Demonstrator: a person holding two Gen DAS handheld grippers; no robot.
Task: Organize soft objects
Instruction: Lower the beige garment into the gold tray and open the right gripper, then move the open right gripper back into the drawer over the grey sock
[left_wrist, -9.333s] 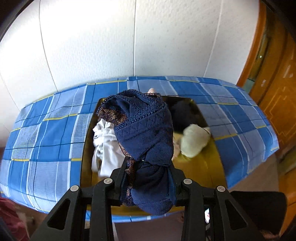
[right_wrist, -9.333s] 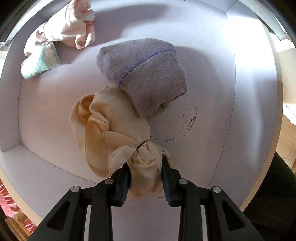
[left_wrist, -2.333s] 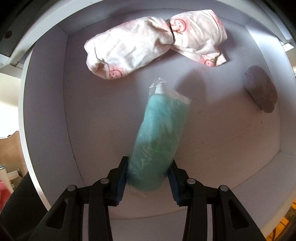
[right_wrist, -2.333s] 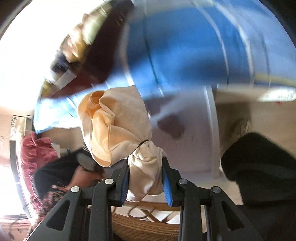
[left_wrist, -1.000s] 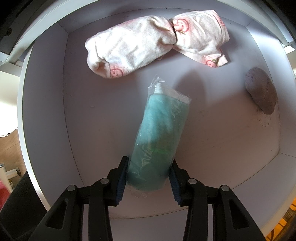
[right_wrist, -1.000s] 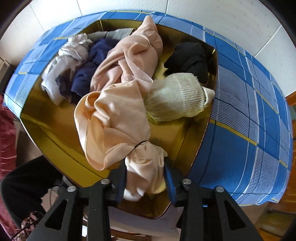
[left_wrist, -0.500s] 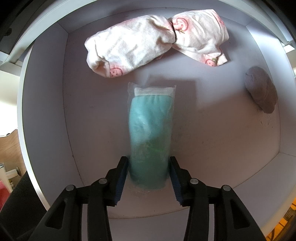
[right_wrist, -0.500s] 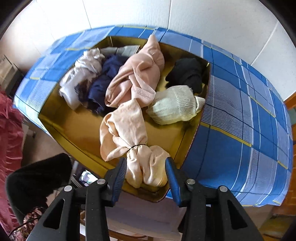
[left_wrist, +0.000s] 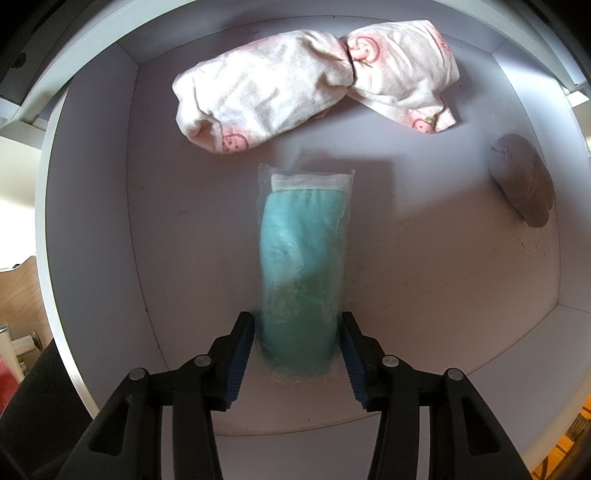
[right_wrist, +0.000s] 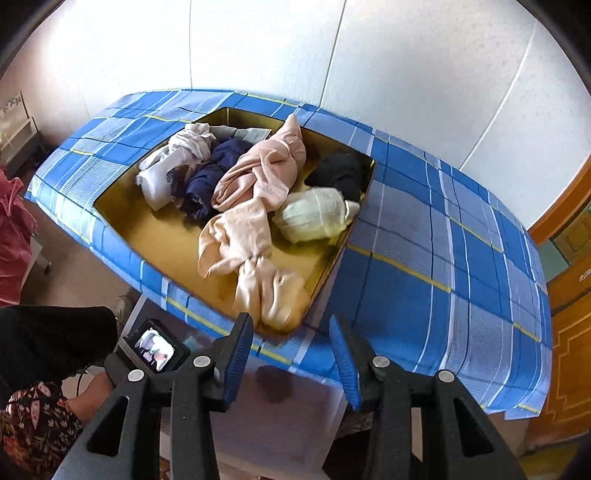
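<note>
Left gripper (left_wrist: 298, 332): jaws had just been opening; teal bundle in clear wrap (left_wrist: 301, 280) lay between them in the white drawer (left_wrist: 92, 240), pads apparently just clear of it.
Right gripper (right_wrist: 291, 345): spread, empty, above the gold tray (right_wrist: 328, 269).
Peach knotted cloth (right_wrist: 247, 254): lay in the tray's near corner.
Pink printed roll (left_wrist: 314, 77): at the drawer's back.
</note>
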